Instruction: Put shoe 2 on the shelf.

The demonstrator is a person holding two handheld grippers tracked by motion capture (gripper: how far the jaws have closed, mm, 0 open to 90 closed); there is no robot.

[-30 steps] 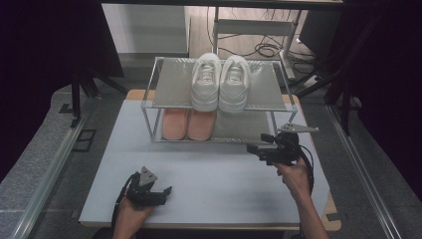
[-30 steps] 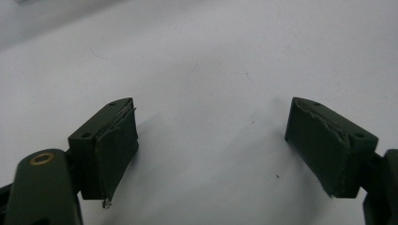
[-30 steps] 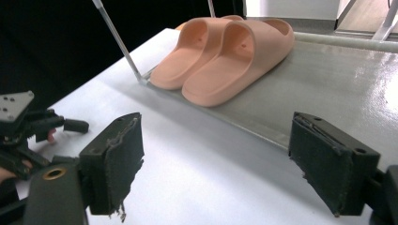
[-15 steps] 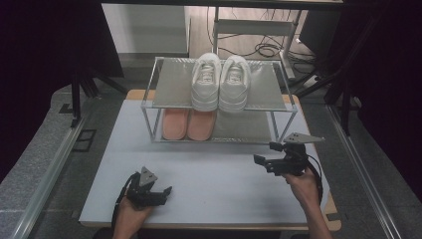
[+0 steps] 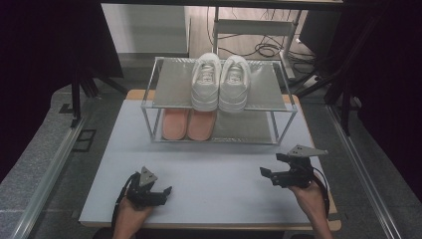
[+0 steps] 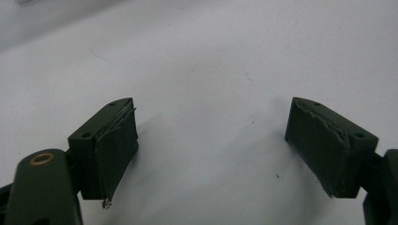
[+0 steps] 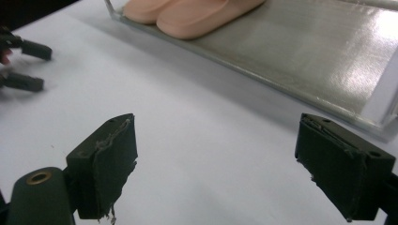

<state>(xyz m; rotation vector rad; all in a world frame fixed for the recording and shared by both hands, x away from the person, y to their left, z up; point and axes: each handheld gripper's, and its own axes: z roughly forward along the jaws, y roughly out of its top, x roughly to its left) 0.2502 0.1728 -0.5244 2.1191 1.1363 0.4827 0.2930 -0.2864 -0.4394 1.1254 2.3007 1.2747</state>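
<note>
Right gripper (image 5: 272, 172) wide, empty, pink shoes (image 5: 188, 123) lengthwise, toes toward person.

Open tabletop (image 5: 214, 174) before shoe rack (image 5: 149, 107)

Two white sneakers (image 5: 219, 81), two pink shoes (image 5: 188, 124), one two-tier rack (image 5: 169, 92), two grippers (image 5: 271, 173).
</note>
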